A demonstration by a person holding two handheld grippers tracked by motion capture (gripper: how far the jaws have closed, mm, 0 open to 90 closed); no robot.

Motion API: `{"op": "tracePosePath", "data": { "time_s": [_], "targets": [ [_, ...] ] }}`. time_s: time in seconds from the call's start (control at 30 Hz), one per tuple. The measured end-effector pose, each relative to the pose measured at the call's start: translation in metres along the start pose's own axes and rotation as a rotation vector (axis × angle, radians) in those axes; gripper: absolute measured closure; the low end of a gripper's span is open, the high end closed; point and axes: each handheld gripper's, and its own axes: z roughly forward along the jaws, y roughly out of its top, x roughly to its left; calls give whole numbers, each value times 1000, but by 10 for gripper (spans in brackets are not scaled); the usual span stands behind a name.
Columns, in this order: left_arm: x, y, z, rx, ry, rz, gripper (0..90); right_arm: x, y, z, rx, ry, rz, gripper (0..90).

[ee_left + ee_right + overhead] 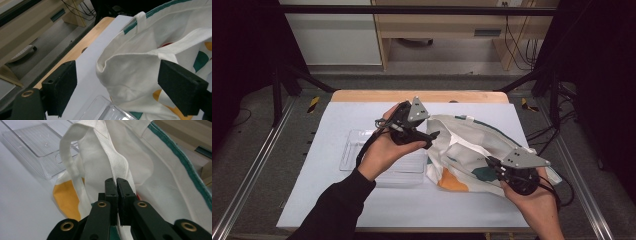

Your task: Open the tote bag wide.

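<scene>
High view: white table cover (362, 200) over wood, grey floor (267, 150) around.

Bright, even overhead light, dark surroundings, soft shadows, slightly blurred close-ups

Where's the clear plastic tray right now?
In the high view the clear plastic tray lies left of centre on the white mat, partly under the left hand, beside the tote bag.

A lab-like recording bay: a metal frame (277, 90) with floor rails surrounds the white-covered counter (377, 210), loose cables (517, 45) hang behind, and hazard tape (313, 104) marks the floor.
</scene>
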Motion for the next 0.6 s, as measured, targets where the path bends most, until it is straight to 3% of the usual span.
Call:
{"op": "tracePosePath", "data": {
  "time_s": [0.4,0.6],
  "targets": [
    [0,18,20,-4,-37,-9,168,11,-11,-2,-38,16,15,881],
    [-2,27,23,-6,-42,1,178,19,-16,-2,-47,50,8,880]
  ]
}}
